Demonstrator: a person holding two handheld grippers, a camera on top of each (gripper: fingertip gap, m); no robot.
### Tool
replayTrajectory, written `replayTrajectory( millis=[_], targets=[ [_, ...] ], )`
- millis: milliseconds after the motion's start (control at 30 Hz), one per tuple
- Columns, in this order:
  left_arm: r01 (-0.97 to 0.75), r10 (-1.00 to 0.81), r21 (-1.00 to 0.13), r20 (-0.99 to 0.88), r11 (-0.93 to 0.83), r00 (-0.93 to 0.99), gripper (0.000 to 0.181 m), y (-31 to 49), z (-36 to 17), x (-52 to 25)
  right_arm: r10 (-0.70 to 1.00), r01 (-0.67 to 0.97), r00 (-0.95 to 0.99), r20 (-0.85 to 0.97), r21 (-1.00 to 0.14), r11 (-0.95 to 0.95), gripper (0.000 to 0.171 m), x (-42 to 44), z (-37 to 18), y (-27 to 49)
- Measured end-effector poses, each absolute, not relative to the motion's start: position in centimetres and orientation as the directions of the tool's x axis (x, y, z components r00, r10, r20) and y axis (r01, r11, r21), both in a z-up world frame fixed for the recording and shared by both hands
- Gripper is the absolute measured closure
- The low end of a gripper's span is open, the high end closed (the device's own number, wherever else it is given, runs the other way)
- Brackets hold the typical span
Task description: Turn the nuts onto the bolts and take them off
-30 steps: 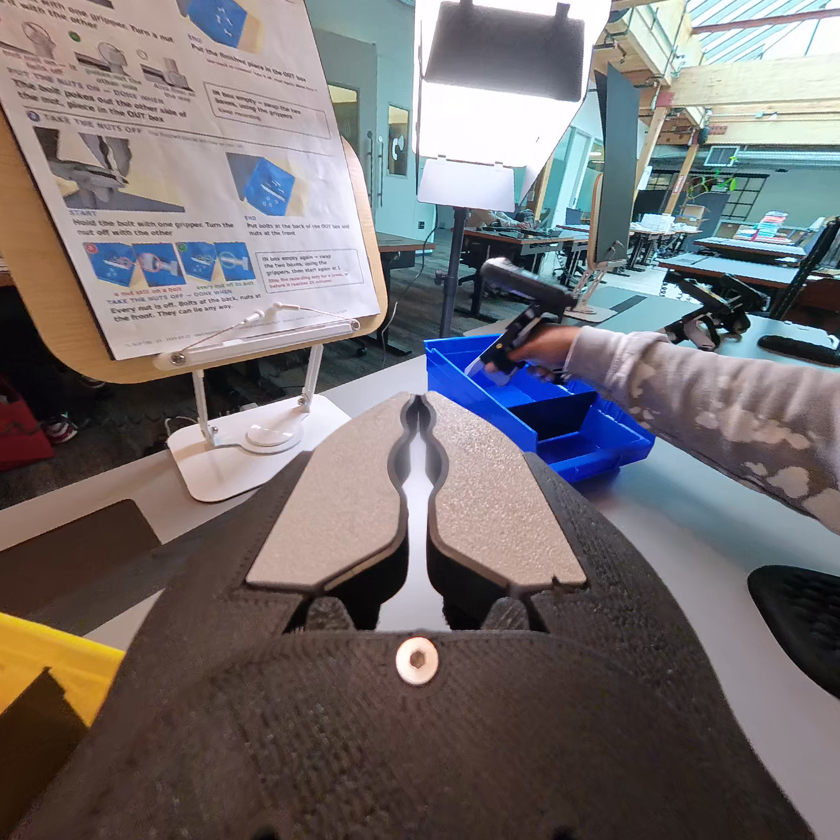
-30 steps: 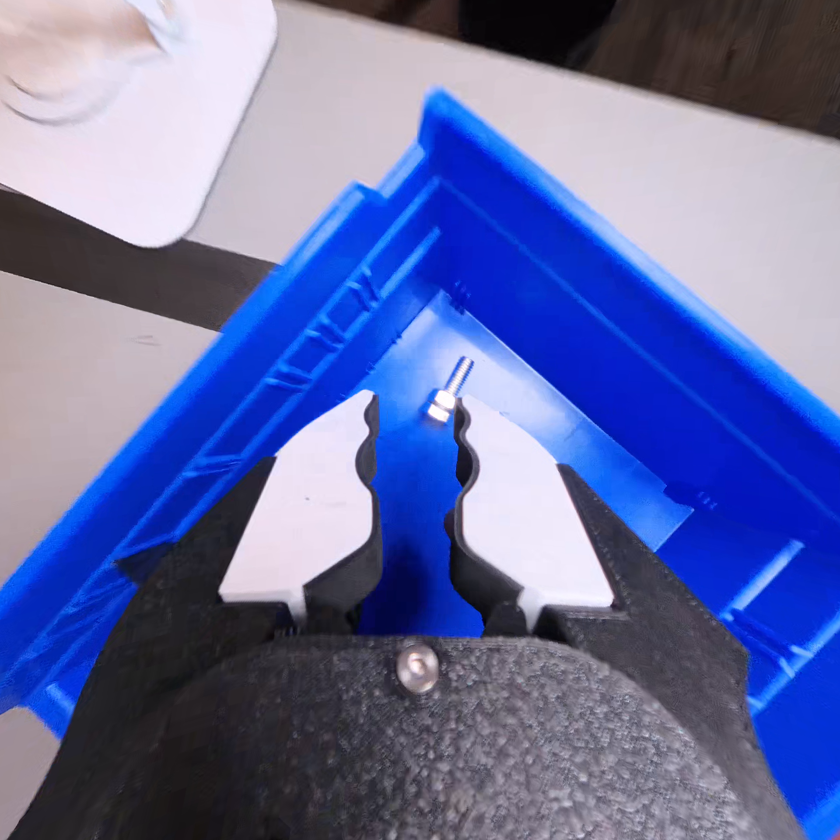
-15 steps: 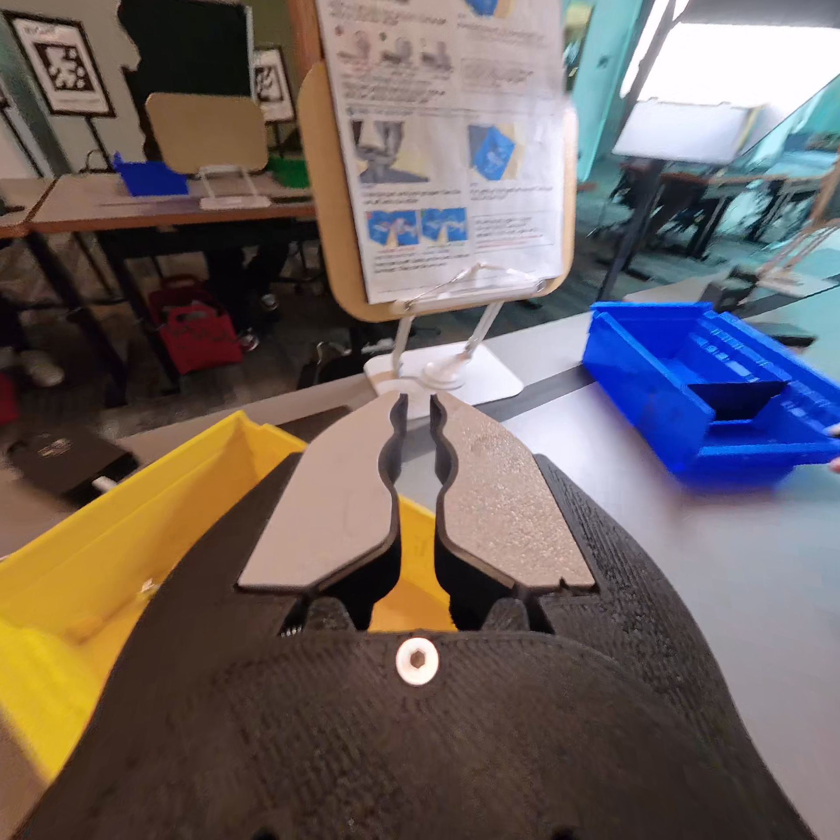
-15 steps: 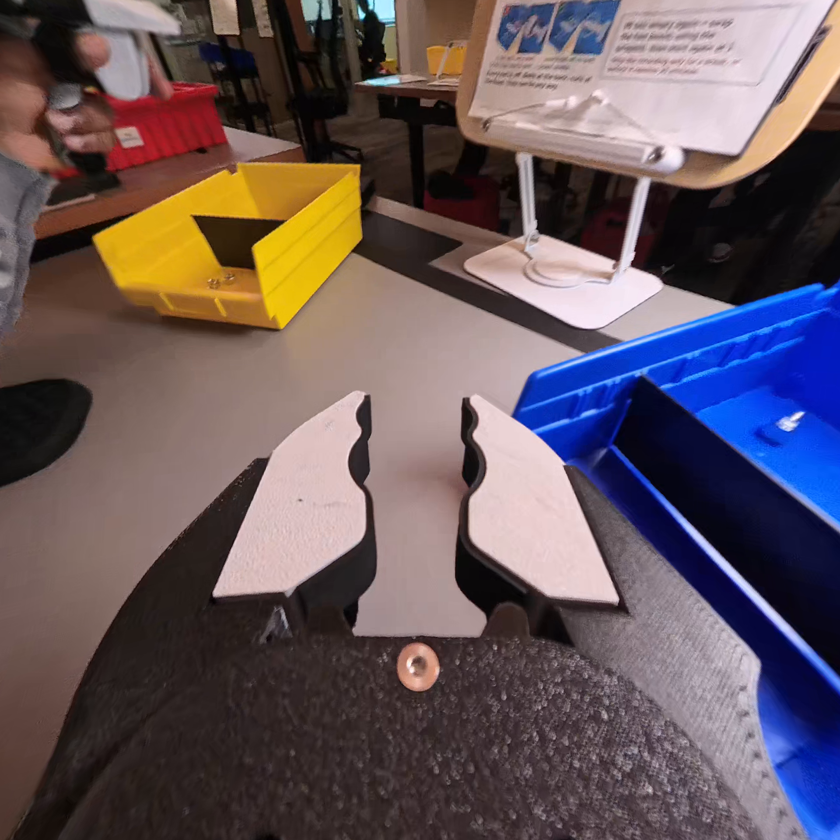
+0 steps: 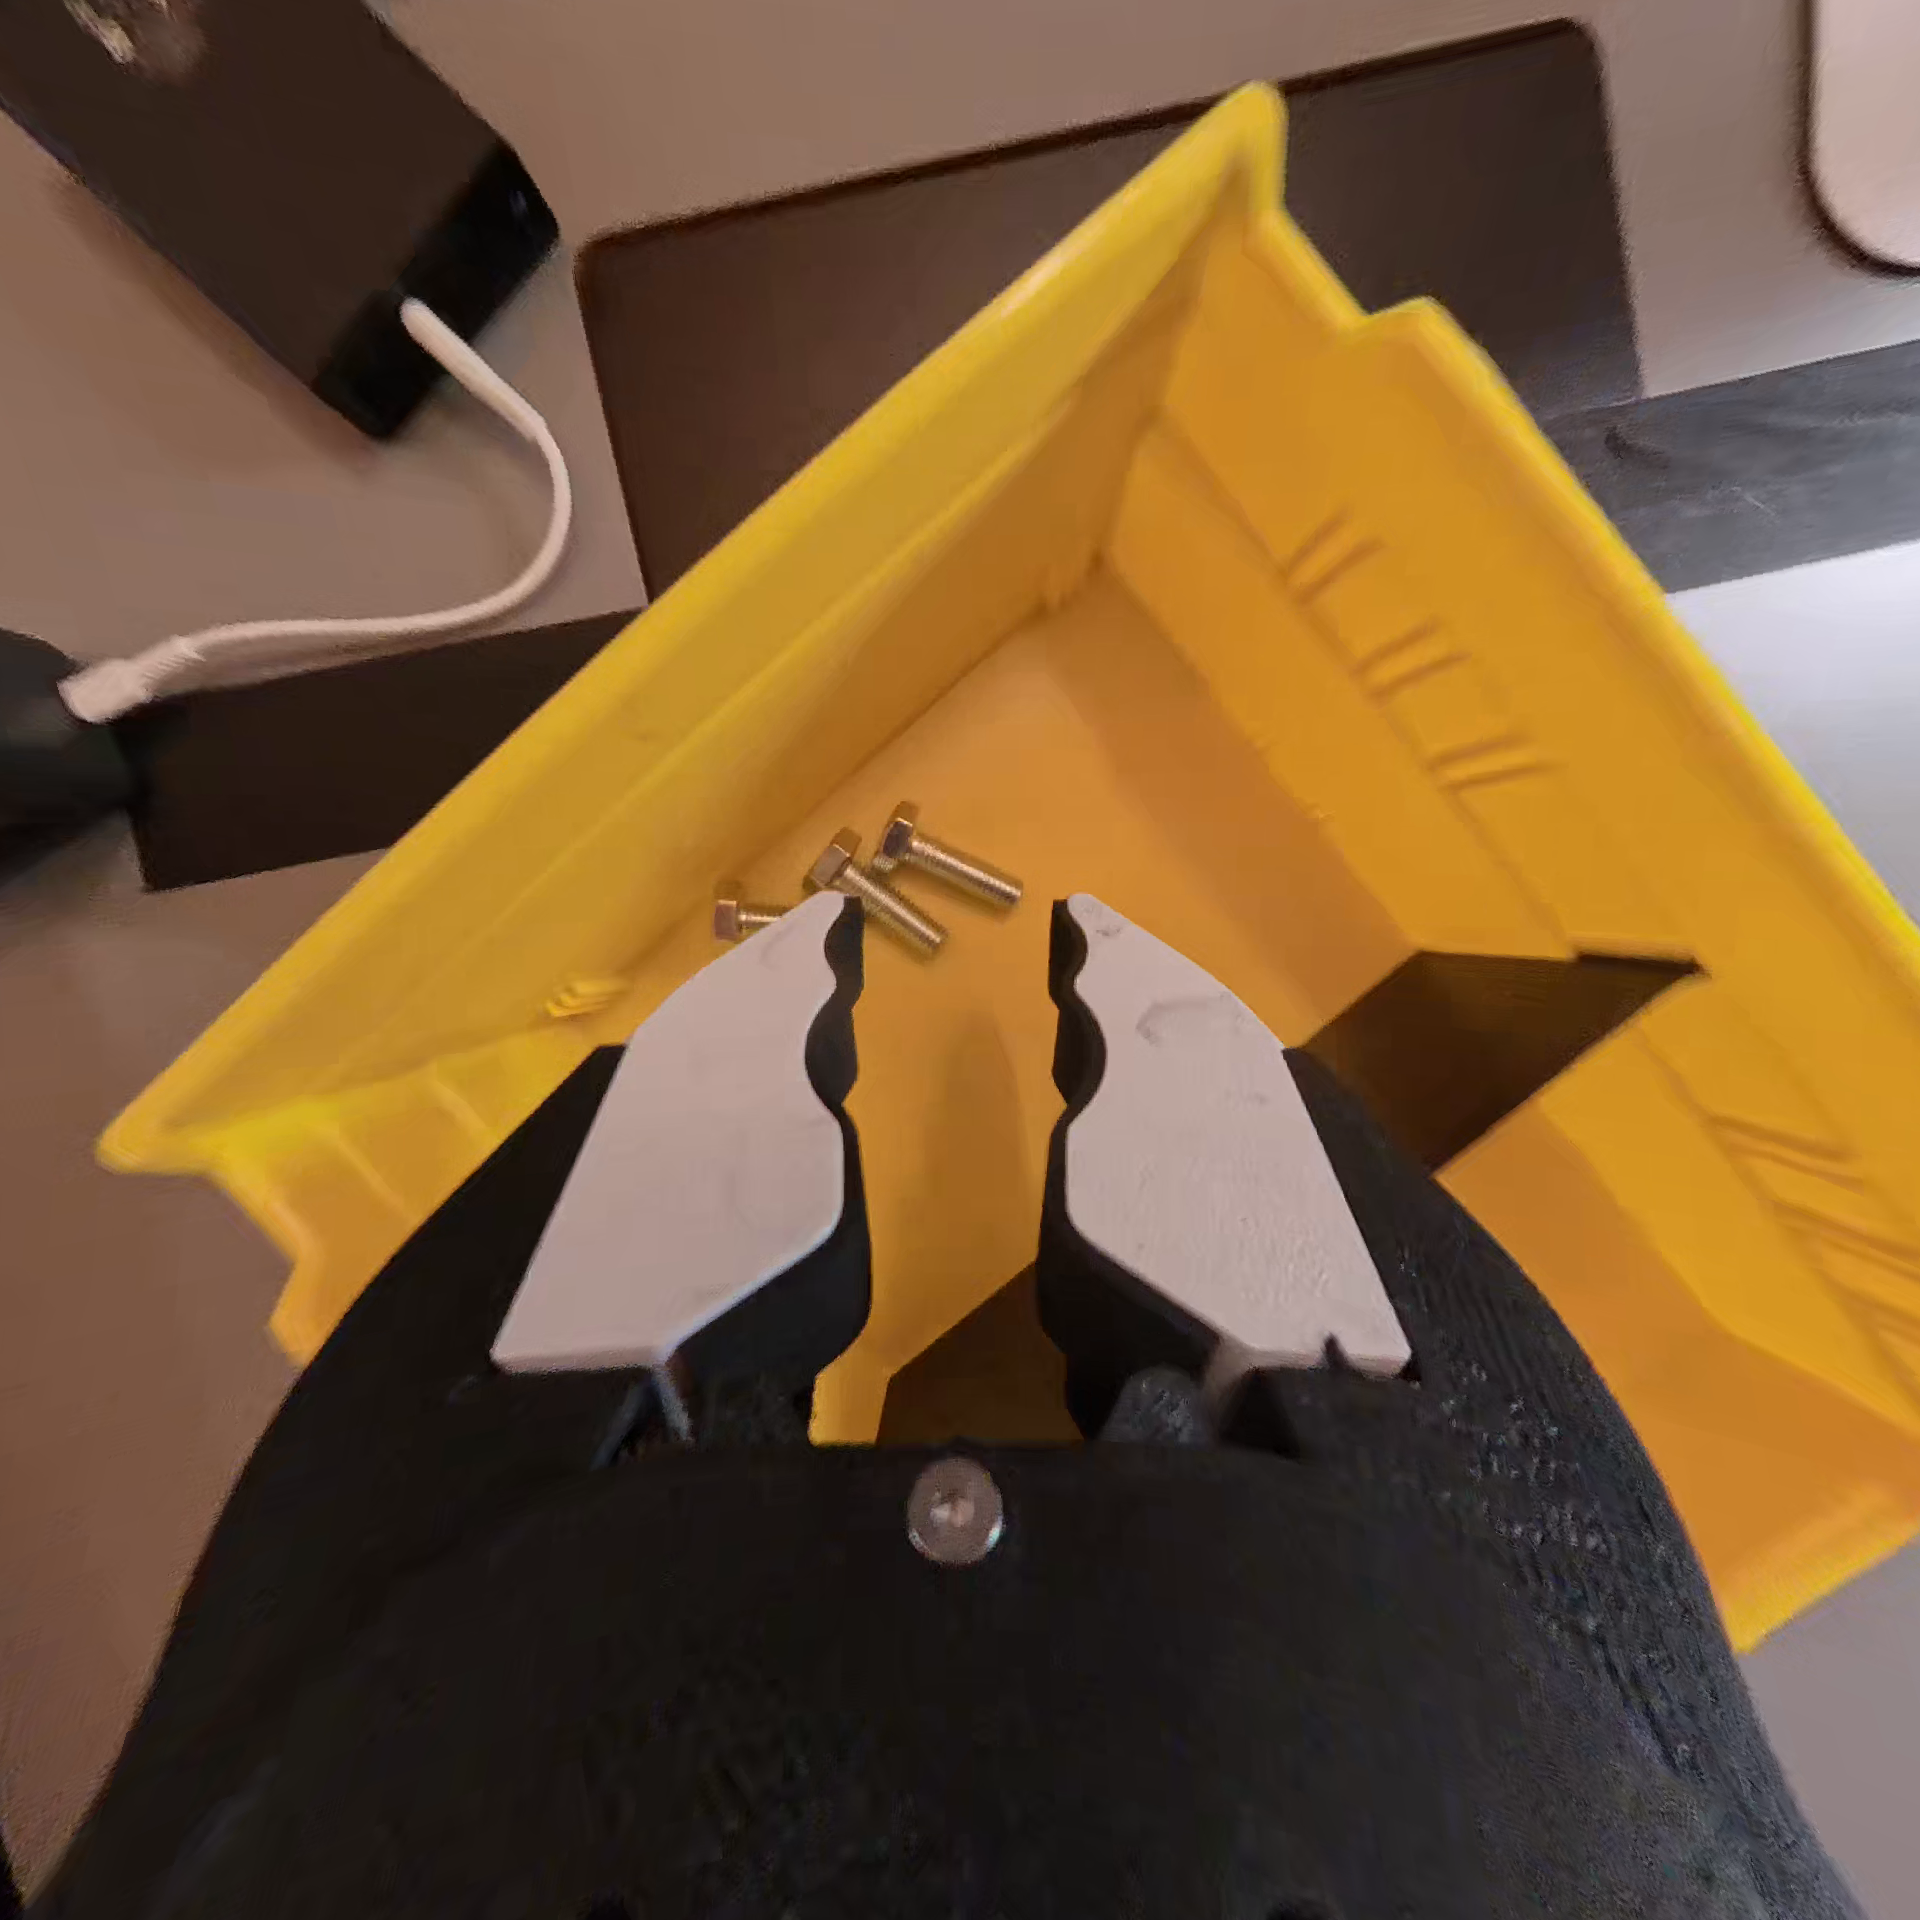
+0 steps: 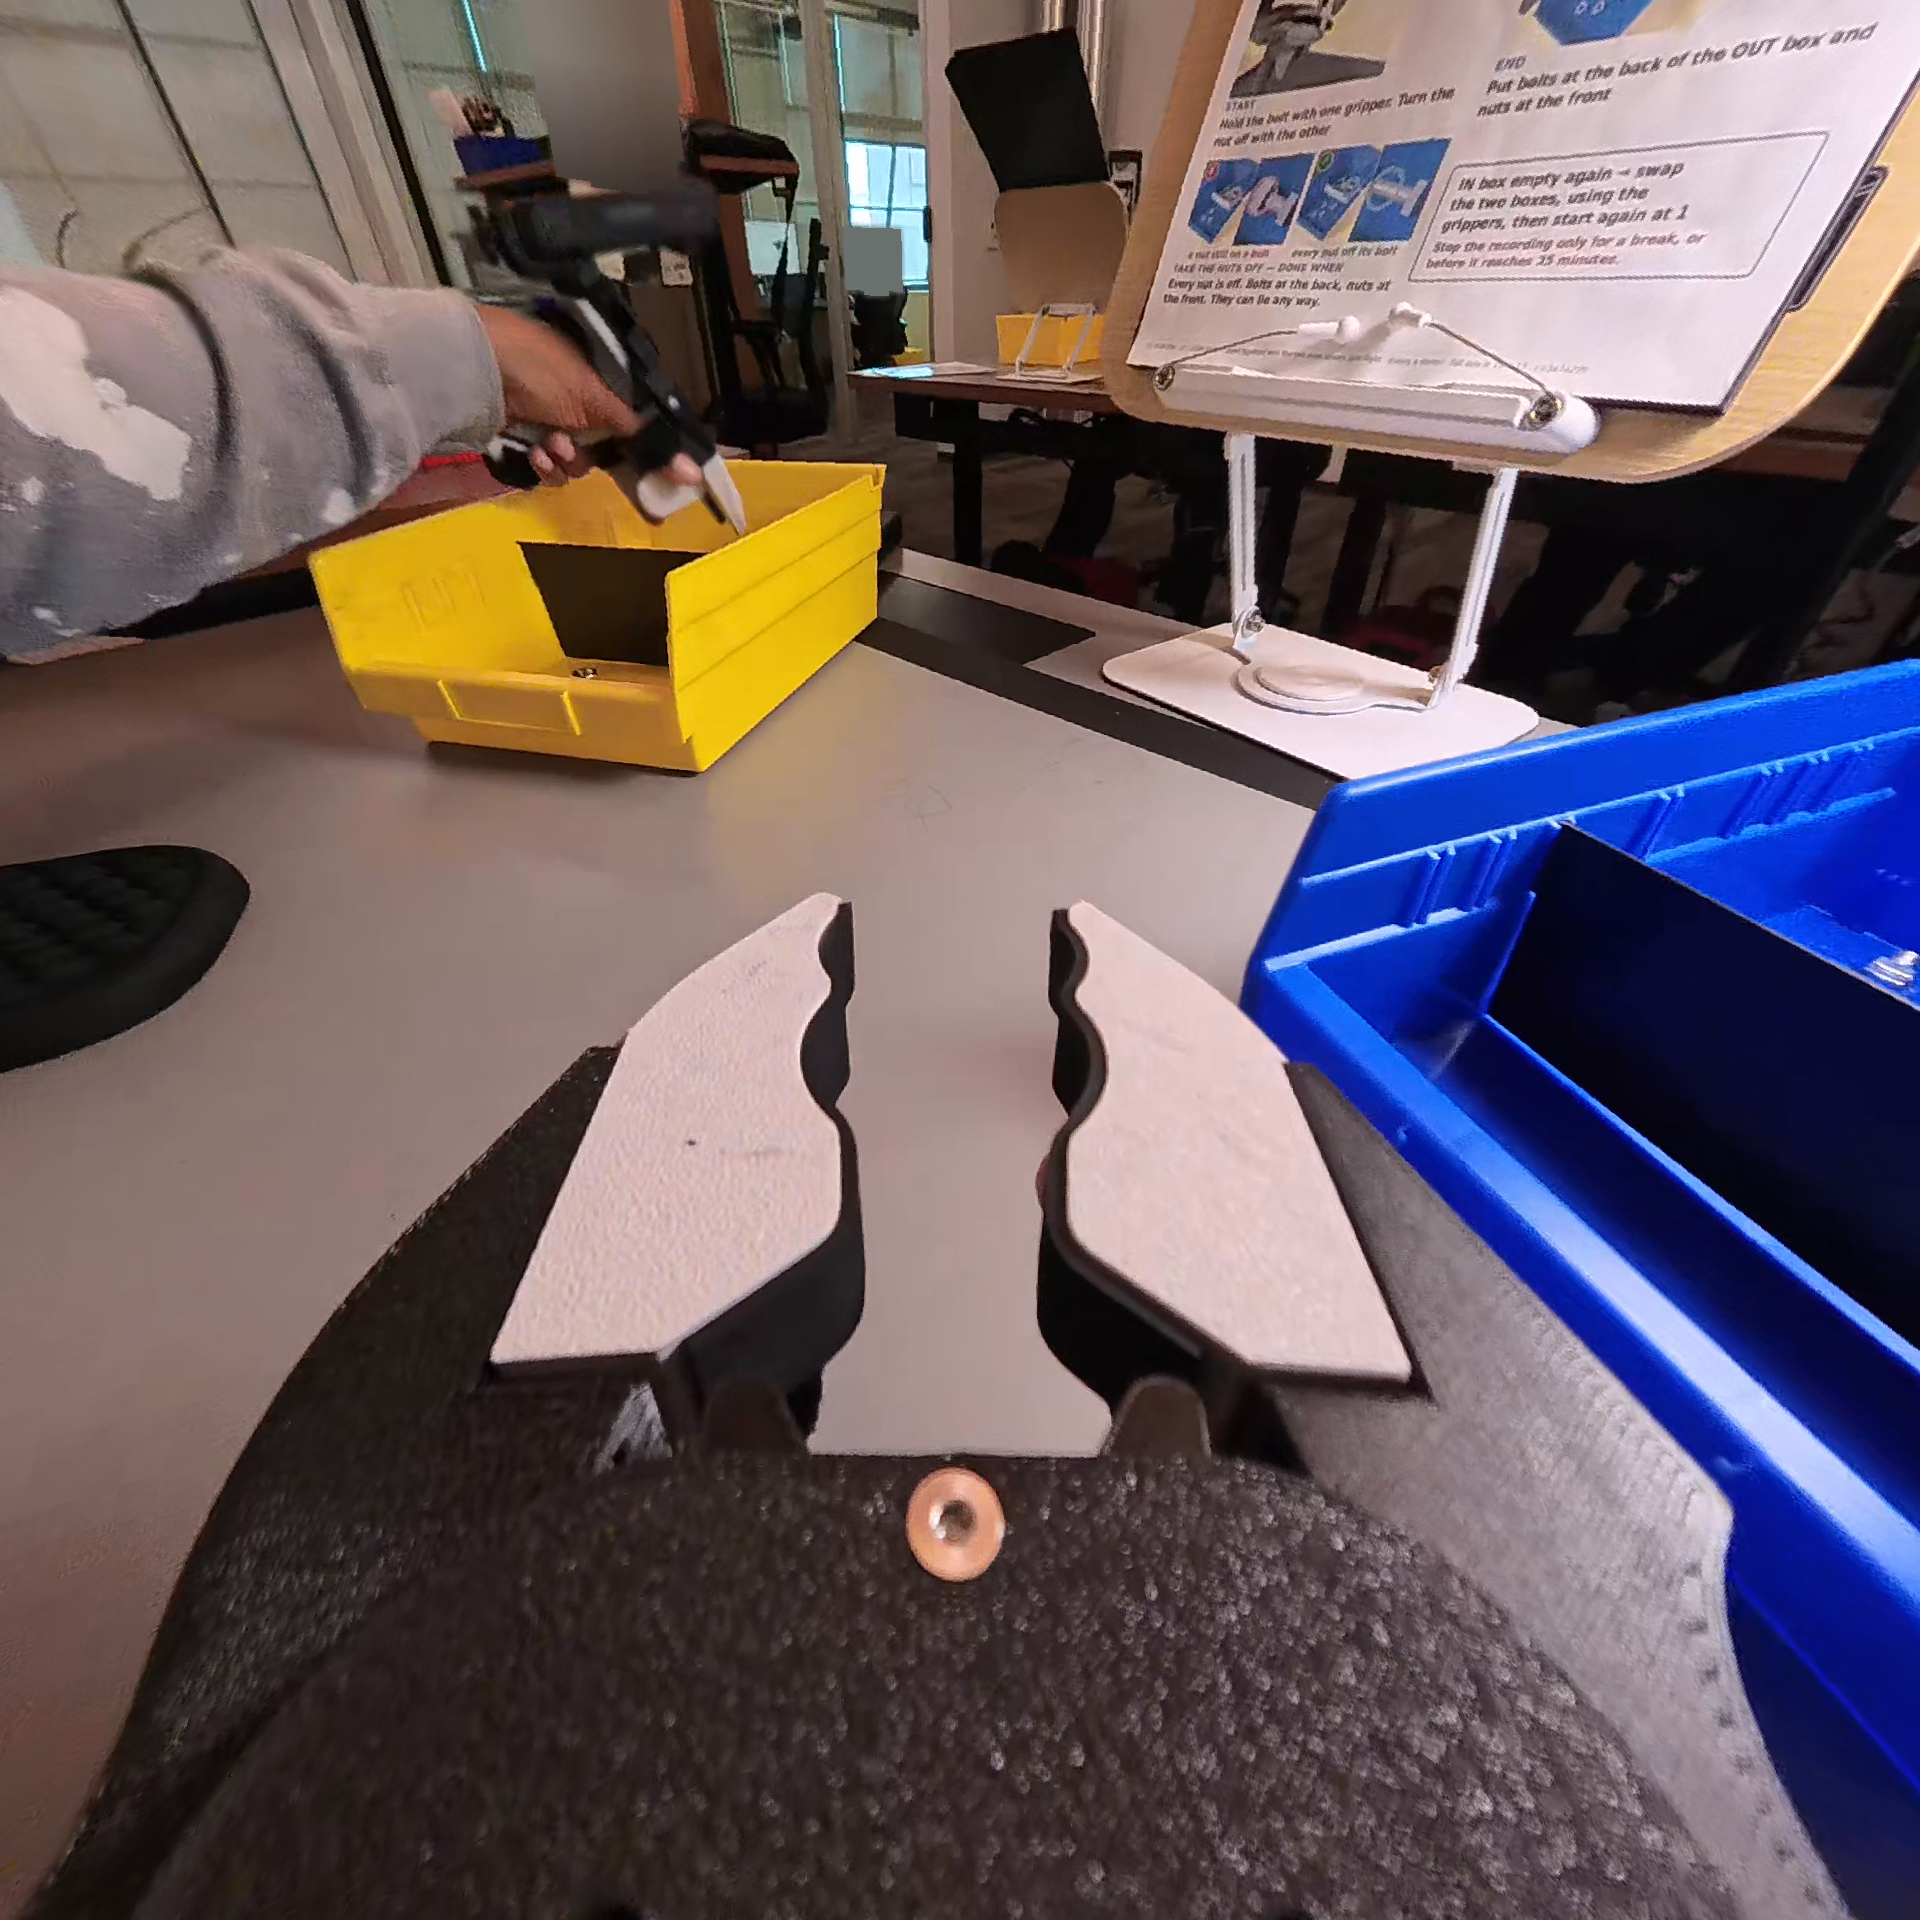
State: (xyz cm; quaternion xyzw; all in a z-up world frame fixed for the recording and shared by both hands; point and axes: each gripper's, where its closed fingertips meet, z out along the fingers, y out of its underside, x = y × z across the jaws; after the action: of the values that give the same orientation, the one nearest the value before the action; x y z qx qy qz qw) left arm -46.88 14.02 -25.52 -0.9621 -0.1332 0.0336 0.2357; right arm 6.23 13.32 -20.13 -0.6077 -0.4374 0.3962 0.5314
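My left gripper (image 5: 954, 914) is open and empty, pointing down into the back part of a yellow bin (image 5: 727, 665). Three brass-coloured bolts (image 5: 940, 871) lie on the bin floor just beyond its fingertips; the left fingertip partly covers one. My right gripper (image 6: 951, 914) is open and empty, low over the grey table (image 6: 623, 935), left of a blue bin (image 6: 1455, 1039). A bolt (image 6: 1896, 968) lies in the blue bin's back part. From the right wrist view the left gripper (image 6: 696, 488) hangs over the yellow bin (image 6: 769, 613), where a small nut (image 6: 584, 673) sits in front.
Black dividers split both bins (image 5: 1486, 1029) (image 6: 1662, 987). A white stand (image 6: 1320, 696) holds an instruction sheet behind the table. A black box with a white cable (image 5: 499, 582) lies below the table edge. A black pad (image 6: 94, 935) rests on the table at left. Some 55 centimetres of space lies between my two pairs of fingers.
My left gripper swung left from the blue bin side, tipped down into the yellow bin and opened wider. My right gripper left the blue bin, where a bolt stays, and now faces across the table.
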Motion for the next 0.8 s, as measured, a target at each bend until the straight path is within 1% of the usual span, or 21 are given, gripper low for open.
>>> replayTrajectory(
  millis=[67,300,400,533,700,800],
  targets=[
    [0.296,0.306,-0.423,0.046,-0.856,0.951,0.148,14.7,-27.0,-47.3,0.95,0.094,0.308,-0.041,-0.993,-0.073,0.137,6.6,-20.2,13.6],
    [0.37,0.37,-0.293,0.057,-0.882,0.927,0.16,14.9,-30.5,-48.0,0.947,0.083,0.313,-0.076,-0.991,-0.107,0.14,7.2,-20.7,14.2],
    [0.379,0.377,-0.284,0.064,-0.881,0.924,0.163,15.0,-30.8,-48.0,0.949,0.082,0.303,-0.087,-0.99,-0.117,0.14,7.1,-20.8,14.1],
    [0.359,0.348,-0.303,0.091,-0.883,0.933,0.165,15.8,-30.9,-47.5,0.951,0.079,0.295,-0.091,-0.99,-0.12,0.141,7.0,-20.8,14.0],
    [0.313,0.301,-0.291,0.084,-0.904,0.95,0.157,16.4,-31.3,-46.6,0.951,0.076,0.292,-0.1,-0.989,-0.127,0.141,7.1,-20.8,13.9],
    [0.294,0.284,-0.233,0.076,-0.927,0.956,0.153,16.1,-32.1,-45.9,0.951,0.076,0.293,-0.101,-0.989,-0.128,0.141,7.1,-20.8,13.9]
  ],
)
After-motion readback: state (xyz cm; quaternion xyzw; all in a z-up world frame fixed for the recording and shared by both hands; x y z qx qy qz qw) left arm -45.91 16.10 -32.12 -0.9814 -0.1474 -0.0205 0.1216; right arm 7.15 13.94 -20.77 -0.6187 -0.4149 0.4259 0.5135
